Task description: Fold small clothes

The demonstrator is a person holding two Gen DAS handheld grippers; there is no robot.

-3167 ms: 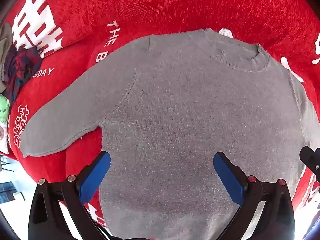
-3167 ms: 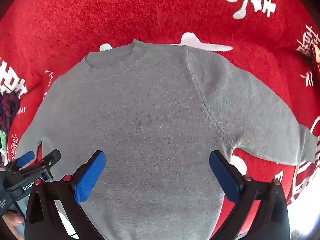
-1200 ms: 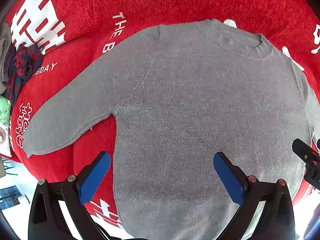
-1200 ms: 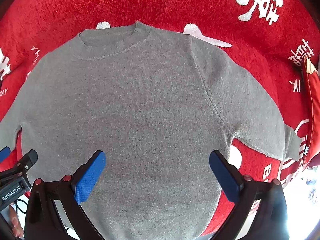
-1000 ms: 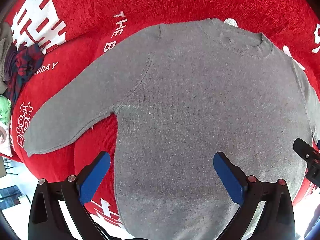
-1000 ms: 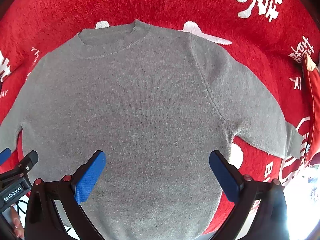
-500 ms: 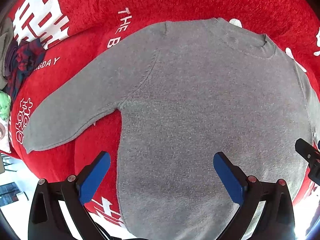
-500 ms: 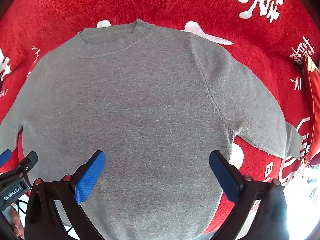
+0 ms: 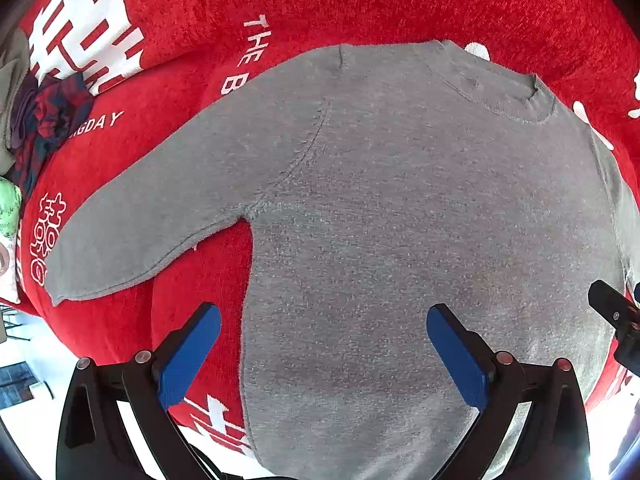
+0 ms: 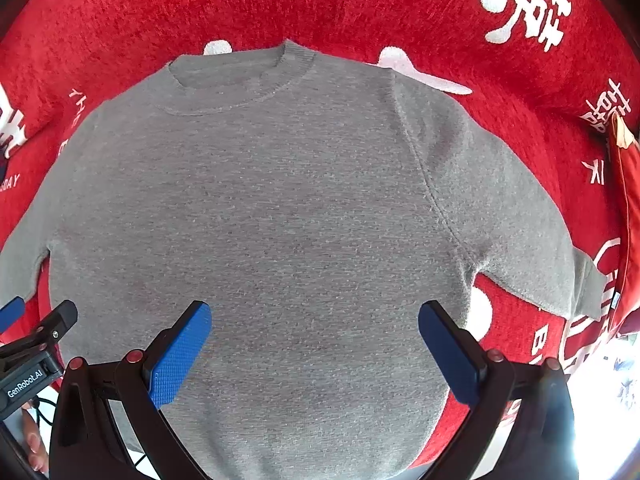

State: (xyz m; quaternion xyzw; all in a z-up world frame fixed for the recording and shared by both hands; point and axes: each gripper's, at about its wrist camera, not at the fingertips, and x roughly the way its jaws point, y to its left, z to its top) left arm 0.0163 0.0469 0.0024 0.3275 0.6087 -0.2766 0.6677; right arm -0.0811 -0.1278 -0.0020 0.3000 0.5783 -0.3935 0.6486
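Observation:
A grey knit sweater (image 9: 400,208) lies spread flat, front up, on a red blanket (image 9: 280,4), collar away from me and both sleeves angled outward. My left gripper (image 9: 324,344) hovers open over the sweater's lower left side, its left finger over the red cloth beside the hem edge. In the right wrist view the same sweater (image 10: 280,200) fills the frame, and my right gripper (image 10: 316,344) hangs open above its lower body. Neither holds anything. The left sleeve cuff (image 9: 60,280) and right sleeve cuff (image 10: 588,284) lie flat.
The red blanket (image 10: 360,4) carries white lettering and symbols. A bundle of dark plaid cloth (image 9: 44,120) sits at the far left. The other gripper's tip shows at each view's edge (image 9: 616,320) (image 10: 32,348). Bright floor lies past the blanket's near edge.
Both grippers stayed open. The left view drifted left, so the sweater sits further right and the left sleeve shows more fully. The right view barely changed in the last second.

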